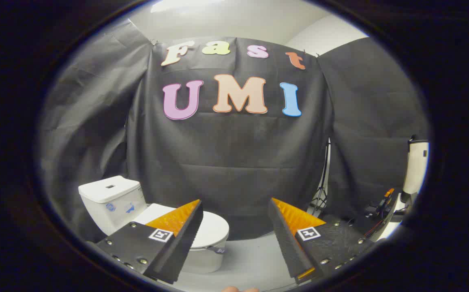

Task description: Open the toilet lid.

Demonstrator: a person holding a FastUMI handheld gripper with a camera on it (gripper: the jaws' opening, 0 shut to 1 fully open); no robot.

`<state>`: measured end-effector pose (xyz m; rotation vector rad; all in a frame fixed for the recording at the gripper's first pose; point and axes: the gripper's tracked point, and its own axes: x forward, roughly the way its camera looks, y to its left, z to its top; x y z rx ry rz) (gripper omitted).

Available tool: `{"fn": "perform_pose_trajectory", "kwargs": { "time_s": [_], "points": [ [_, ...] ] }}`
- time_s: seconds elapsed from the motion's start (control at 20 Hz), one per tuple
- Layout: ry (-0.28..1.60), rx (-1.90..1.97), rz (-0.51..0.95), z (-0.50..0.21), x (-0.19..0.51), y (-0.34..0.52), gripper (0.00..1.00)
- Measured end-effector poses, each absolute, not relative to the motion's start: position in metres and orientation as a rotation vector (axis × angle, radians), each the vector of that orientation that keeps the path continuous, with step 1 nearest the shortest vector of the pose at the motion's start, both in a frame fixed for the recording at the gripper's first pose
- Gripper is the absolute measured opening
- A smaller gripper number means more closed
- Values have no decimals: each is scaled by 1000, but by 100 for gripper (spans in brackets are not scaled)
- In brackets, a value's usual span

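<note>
A white toilet (116,200) stands on the pale floor to the left, its tank against the black cloth wall. Its lid (212,229) lies flat and closed over the bowl, partly hidden behind my left finger. A small grey tab (219,250) hangs at the lid's front edge. My gripper (234,209) is open, fingers wide apart, nothing between them. The toilet sits beyond the left fingertip (193,211), some way off and lower than the fingers.
Black cloth walls close the booth at the back and sides. A light stand's tripod legs (320,198) show at a gap in the cloth on the right. Further right lie dark gear with cables (378,211) and a white appliance (416,166). Grey floor (250,259) spreads ahead of the fingers.
</note>
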<state>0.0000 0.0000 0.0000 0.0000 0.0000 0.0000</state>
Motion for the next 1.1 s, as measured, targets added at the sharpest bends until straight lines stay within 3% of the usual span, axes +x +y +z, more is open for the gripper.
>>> {"fn": "perform_pose_trajectory", "kwargs": {
  "time_s": [1.1],
  "points": [
    [25, 31, -14, -9, 3, -5, 96]
  ]
}}
